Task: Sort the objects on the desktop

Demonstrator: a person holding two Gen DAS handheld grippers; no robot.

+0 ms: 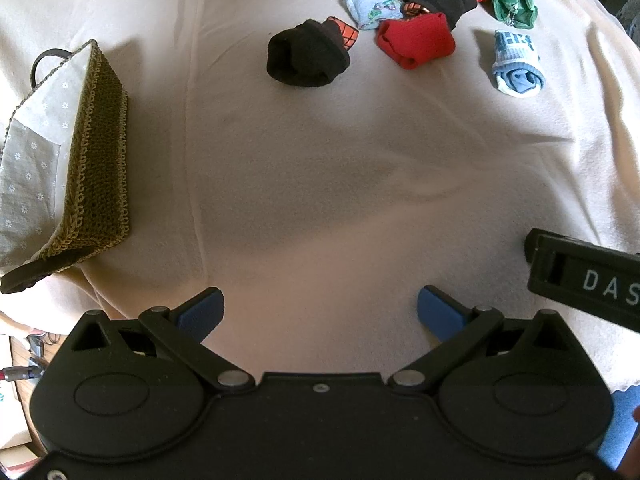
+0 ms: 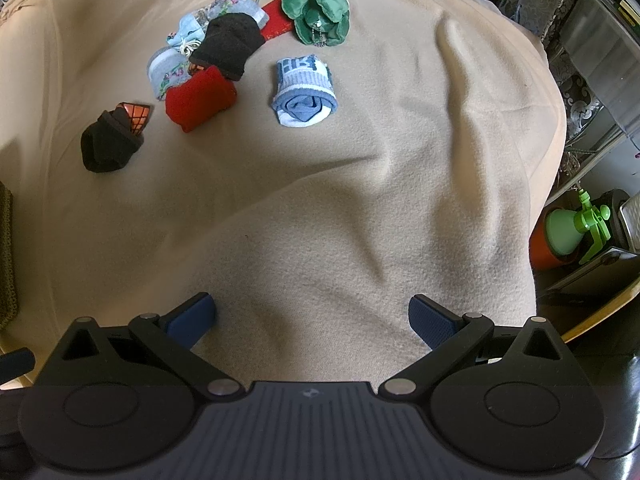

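I hold both tools low over the blanket-covered desk (image 2: 360,200), and neither carries anything. The left gripper (image 1: 320,312) has its jaws spread wide apart, bare blanket between the blue pads; the right gripper (image 2: 312,316) is the same, jaws wide and empty.

The things to sort lie far ahead of both. Nearest to my left jaws is the black sock bundle (image 1: 306,56), straight ahead and slightly left of centre, sitting apart from the main pile. Its long axis runs slantwise, from the dark rolled end at lower left up to the orange patterned tip at upper right. From the right wrist view that same bundle sits well off to the left, so I judge the left tool the better one for it.

The basket (image 1: 88,152), with its knitted side and flowered lining, stands at the left edge of the left view, well apart from the socks, and is probably where they go.

For the right jaws, the blue and white sock roll (image 2: 305,92) is the natural pick: ahead, close to centre, lying alone with its rolled opening facing me. The red sock (image 2: 200,100) touches the pile behind it.
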